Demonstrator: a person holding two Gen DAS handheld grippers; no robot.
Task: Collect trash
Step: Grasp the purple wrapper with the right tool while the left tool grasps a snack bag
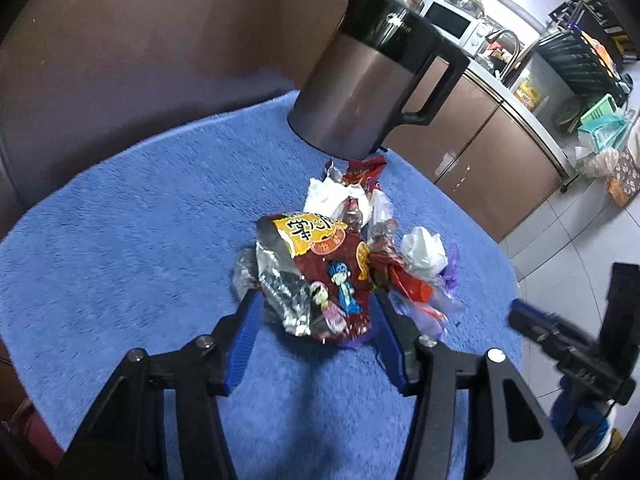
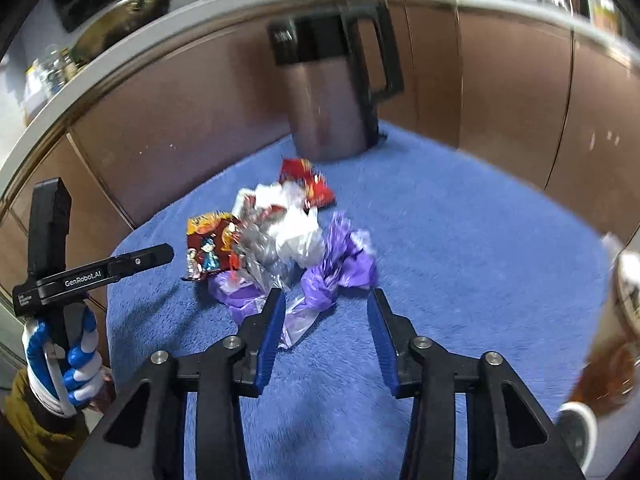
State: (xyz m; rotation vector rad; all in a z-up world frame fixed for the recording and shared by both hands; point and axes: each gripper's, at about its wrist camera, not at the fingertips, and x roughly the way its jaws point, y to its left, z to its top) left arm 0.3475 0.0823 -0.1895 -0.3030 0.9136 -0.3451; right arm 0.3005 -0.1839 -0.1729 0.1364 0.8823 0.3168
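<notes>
A heap of trash lies mid-way on the blue fuzzy cloth (image 1: pixel 120 220). Nearest my left gripper (image 1: pixel 314 300) is a red snack wrapper (image 1: pixel 328 276) with cartoon figures and a foil lining. The open jaws straddle its near end, and I cannot tell if the pads touch it. Crumpled white plastic (image 1: pixel 340 196) and a small red packet (image 1: pixel 364 168) lie behind it. My right gripper (image 2: pixel 325 294) stands open over a purple plastic bag (image 2: pixel 340 268), whose near folds lie between the fingertips. A gloved hand (image 2: pixel 76 360) holds the left tool.
A brown metal jug (image 1: pixel 360 92) with a black handle stands just behind the heap. Brown cabinets (image 1: pixel 480 152) and a counter with a microwave (image 1: pixel 452 20) and a tap run beyond. Tiled floor (image 1: pixel 580 232) lies to the right. A blurred brown and white thing (image 2: pixel 624 320) sits at the cloth's right edge.
</notes>
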